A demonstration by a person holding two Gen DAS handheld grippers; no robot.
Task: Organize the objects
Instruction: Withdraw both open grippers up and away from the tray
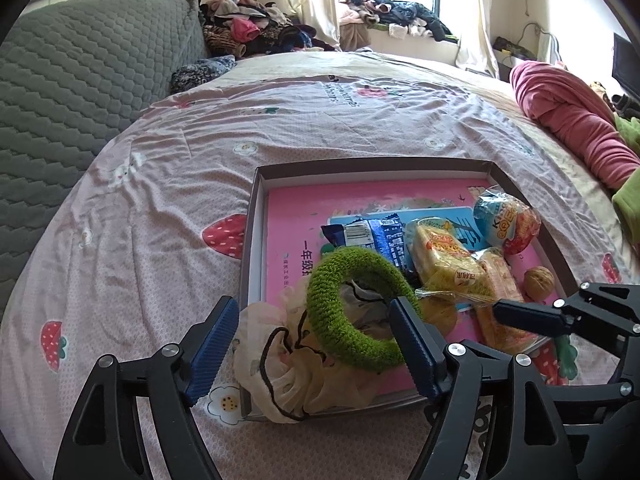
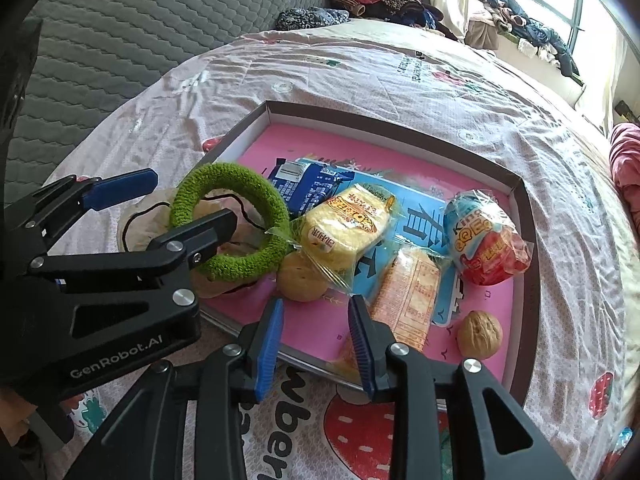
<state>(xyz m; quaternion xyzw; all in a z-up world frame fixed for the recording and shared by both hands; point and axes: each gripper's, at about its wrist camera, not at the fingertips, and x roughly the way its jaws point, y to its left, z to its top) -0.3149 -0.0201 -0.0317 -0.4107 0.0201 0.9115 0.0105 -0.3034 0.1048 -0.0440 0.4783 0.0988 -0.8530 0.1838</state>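
We see the left gripper [image 1: 310,354] wide open, angled down w/ the green ring [image 1: 358,308] hooked over one finger, ungripped. Right gripper [image 2: 316,344] slightly open, empty, bottom center. In the tray [image 2: 524,216]: 1 walnut [image 2: 479,334], 1 egg toy [image 2: 486,236].

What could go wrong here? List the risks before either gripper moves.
1. The green scrunchie is looped over one finger of the open left gripper; pulling back could drag it out of the tray.
2. The cream scrunchie overhangs the tray edge and may slip onto the bed.
3. The walnut lies loose and could roll if the tray gets nudged.
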